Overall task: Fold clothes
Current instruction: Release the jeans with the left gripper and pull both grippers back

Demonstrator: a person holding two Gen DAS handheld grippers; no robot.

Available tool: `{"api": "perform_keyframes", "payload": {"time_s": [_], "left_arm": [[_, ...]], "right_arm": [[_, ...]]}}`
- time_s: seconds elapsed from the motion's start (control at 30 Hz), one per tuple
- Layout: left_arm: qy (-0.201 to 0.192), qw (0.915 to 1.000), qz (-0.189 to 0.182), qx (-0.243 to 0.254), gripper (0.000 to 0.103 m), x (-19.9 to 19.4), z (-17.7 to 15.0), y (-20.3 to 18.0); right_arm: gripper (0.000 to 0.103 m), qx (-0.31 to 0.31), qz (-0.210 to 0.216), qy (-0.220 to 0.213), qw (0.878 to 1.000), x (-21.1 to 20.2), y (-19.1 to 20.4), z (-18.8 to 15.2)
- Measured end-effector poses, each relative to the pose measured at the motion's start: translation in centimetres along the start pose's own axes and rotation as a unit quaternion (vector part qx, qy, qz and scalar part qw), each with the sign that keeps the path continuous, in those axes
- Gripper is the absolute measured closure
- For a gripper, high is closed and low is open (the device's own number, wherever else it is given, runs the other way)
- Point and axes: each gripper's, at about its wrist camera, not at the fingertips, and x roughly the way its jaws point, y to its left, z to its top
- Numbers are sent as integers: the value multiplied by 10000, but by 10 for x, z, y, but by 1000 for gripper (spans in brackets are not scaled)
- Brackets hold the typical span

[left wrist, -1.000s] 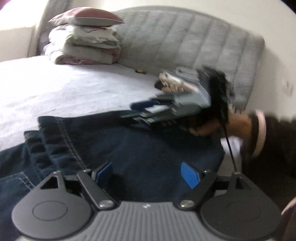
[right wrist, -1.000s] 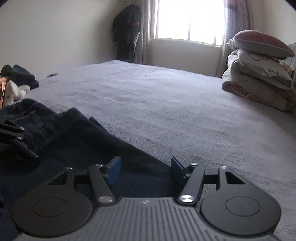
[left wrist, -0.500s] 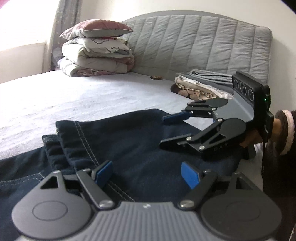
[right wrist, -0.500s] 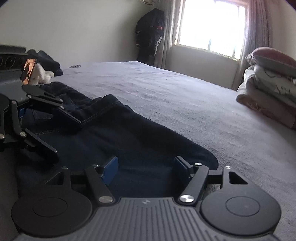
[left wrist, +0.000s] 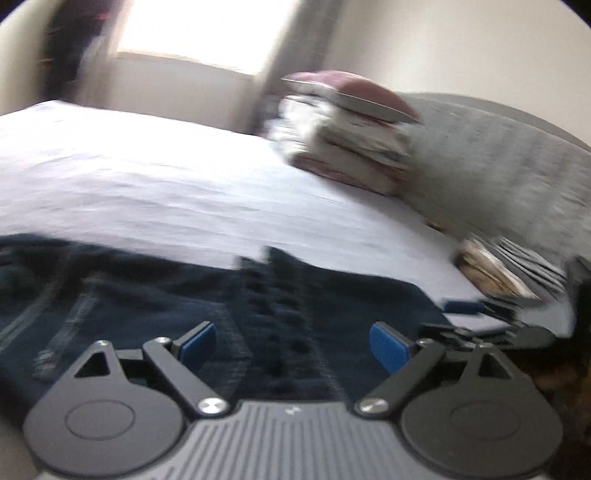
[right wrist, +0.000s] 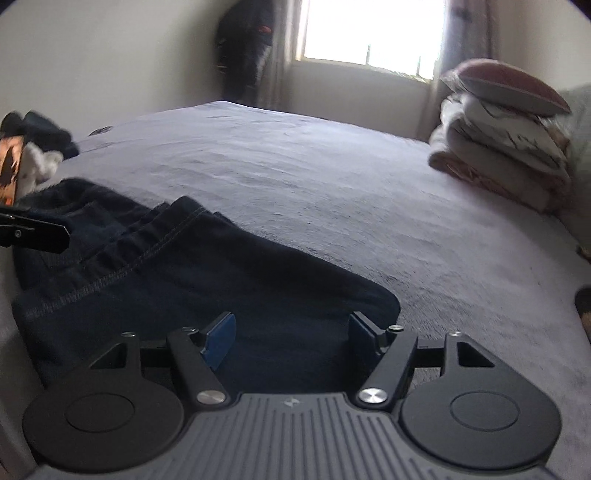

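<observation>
Dark denim jeans (right wrist: 192, 273) lie folded on the grey-lilac bedspread (right wrist: 332, 192), near the edge of the bed closest to both cameras. In the right wrist view the elastic, gathered waistband with its pale stitching sits toward the left, and a rounded folded corner of the denim ends just ahead of the right gripper (right wrist: 291, 332). That gripper's blue-padded fingers stand wide apart with nothing between them — the cloth lies below and in front of them. The left gripper (left wrist: 295, 341) is likewise spread open over the jeans, holding nothing; its view is badly motion-blurred, so the stitched seams under it show only as smeared pale lines. At the far right of that view the tips of the other gripper appear low, close to the edge of the denim, though whether they touch it is hard to tell. A stack of folded bedding topped by a maroon pillow (right wrist: 506, 85) rests by the padded grey headboard (left wrist: 509, 162). A bright window (right wrist: 373, 33) lights the far wall, and a dark garment (right wrist: 247, 48) hangs beside it.
</observation>
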Motion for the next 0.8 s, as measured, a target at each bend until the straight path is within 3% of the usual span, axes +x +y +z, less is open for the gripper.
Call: {"api": "perform_keyframes", "payload": {"time_s": [0.17,0.23,0.4,0.63,0.8], "left_arm": [[-32,9910,1010,-875,8,-4,0,22],[-159,9828,1431,-1152,8,-8,-2,28],[-688,9556,2572,-1265,8,-22,-4,30],[-947,9253,3154,-1882,7,-32,-2,55],[-794,9059,3313,-2516,7,-32,-6,78]], "right_arm": [[33,366,-289,304,9984,1,5,5],[33,492,-281,307,9979,3,6,7],[32,704,-270,288,9967,9,8,11],[32,735,-244,382,9963,12,10,12],[32,626,-235,402,9970,14,12,12]]}}
